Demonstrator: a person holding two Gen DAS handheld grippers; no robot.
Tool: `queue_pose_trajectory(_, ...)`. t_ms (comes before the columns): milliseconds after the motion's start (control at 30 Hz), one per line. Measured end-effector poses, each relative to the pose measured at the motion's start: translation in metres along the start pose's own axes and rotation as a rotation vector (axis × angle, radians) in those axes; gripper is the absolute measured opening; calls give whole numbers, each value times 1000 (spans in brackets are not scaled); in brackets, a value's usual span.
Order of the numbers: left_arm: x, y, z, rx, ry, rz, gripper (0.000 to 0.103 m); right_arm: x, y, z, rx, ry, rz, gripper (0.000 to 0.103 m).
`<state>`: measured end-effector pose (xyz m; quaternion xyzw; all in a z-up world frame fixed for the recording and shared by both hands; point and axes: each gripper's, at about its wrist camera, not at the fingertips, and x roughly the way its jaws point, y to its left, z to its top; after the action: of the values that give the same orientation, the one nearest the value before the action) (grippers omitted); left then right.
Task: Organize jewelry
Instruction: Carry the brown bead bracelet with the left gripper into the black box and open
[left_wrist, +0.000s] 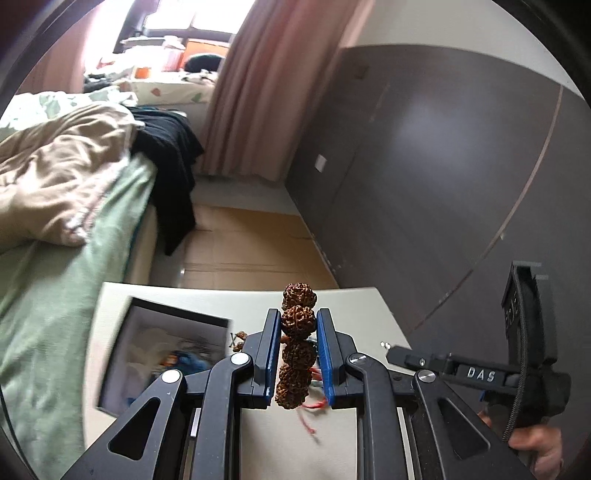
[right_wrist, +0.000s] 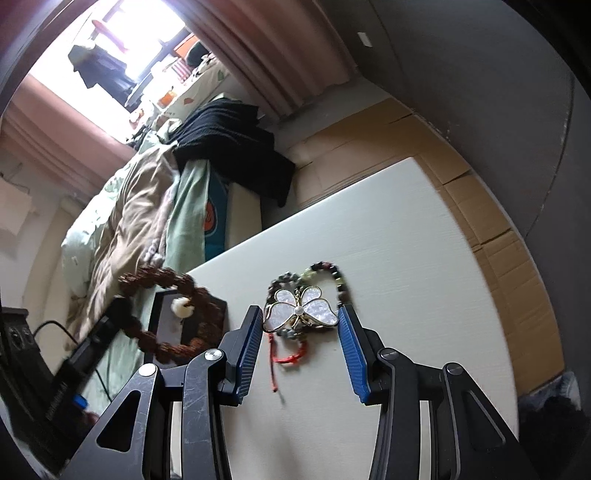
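Bracelet (left_wrist: 298, 347) of knobbly brown seed beads (one white bead shows from the right wrist) clamped between the left gripper's (left_wrist: 298, 326) blue pads, lifted above the table (left_wrist: 236, 302) beside a black tray (left_wrist: 162, 354). Right gripper (right_wrist: 301, 321), jaws half open, straddles a pearly butterfly clip (right_wrist: 301, 308) without pinching it, on a dark bead strand (right_wrist: 328, 275).
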<state>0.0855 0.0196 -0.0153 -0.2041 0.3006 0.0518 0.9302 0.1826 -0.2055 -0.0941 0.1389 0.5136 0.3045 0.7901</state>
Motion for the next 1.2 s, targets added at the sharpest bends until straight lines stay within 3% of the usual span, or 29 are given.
queue_pose_trajectory(200, -20, 29, 10, -50, -41, 25, 20, 13, 14, -3, -29, 21, -15, 43)
queue_pose_trajectory(467, -22, 51, 5, -61, 4, 42, 20, 28, 28, -9, -82, 51, -51, 43)
queue_pose_trajectory(533, -16, 54, 3, -34, 44, 80, 22, 30, 30, -9, -89, 56, -57, 43)
queue_pose_trajectory(600, -5, 58, -1, 5, 107, 221, 28, 33, 31, -10, -91, 61, -60, 43)
queue_pose_trajectory(633, 0, 64, -2, 1, 129, 254, 41, 34, 32, -10, -92, 62, -60, 43)
queue_pose_trajectory(667, 1, 70, -3, -14, 139, 262, 55, 34, 32, -11, -93, 63, -59, 43)
queue_pose_trajectory(767, -7, 83, -1, -64, 98, 255, 75, 34, 35, -11, -96, 57, -53, 43)
queue_pose_trajectory(900, -19, 90, 4, -89, 54, 263, 79, 29, 42, -13, -100, 36, -15, 43)
queue_pose_trajectory(1200, -28, 104, 10, -143, 32, 270, 79, 34, 82, -20, -120, 24, 161, 43)
